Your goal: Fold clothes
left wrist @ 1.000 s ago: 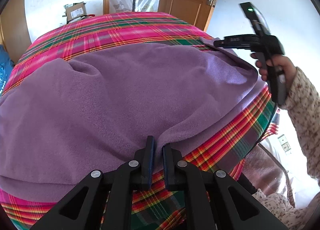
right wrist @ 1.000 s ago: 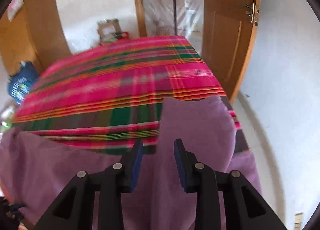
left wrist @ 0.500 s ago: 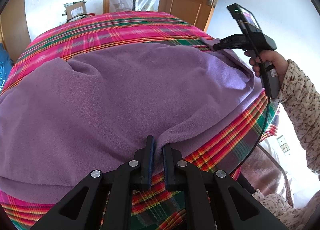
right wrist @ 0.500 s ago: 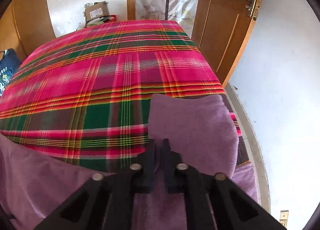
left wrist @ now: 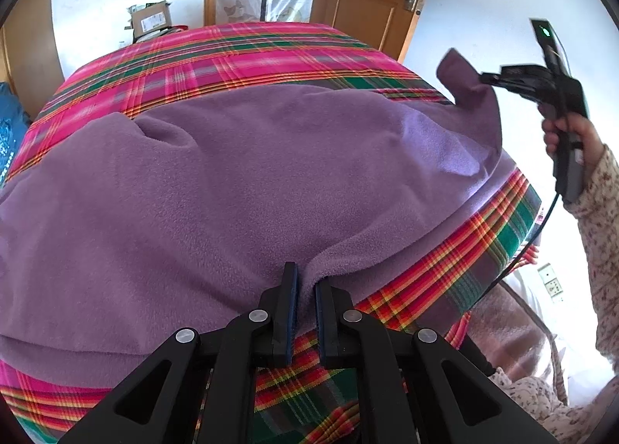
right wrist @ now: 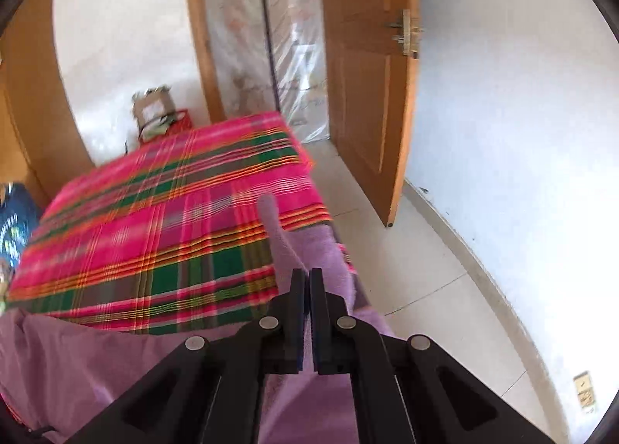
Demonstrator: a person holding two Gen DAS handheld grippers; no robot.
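Note:
A purple fleece garment [left wrist: 240, 188] lies spread over a bed with a pink, green and orange plaid cover [left wrist: 247, 53]. My left gripper [left wrist: 305, 281] is shut on the garment's near edge, low in the left wrist view. At the far right corner my right gripper [left wrist: 485, 77] is shut on the fleece and holds that corner lifted off the bed. In the right wrist view the same gripper [right wrist: 309, 274] pinches the purple cloth [right wrist: 305, 250], a flap of which sticks up past the fingertips.
A person's hand [left wrist: 561, 134] in a floral sleeve holds the right gripper, with a cable hanging from it. A wooden door [right wrist: 367, 96] stands open beyond the bed's far right corner. A cardboard box [left wrist: 151, 18] sits on the floor behind the bed.
The right gripper's jaws went from open to shut on the garment's far right corner. It then rose and pulled that corner up off the bed. The left gripper stayed put.

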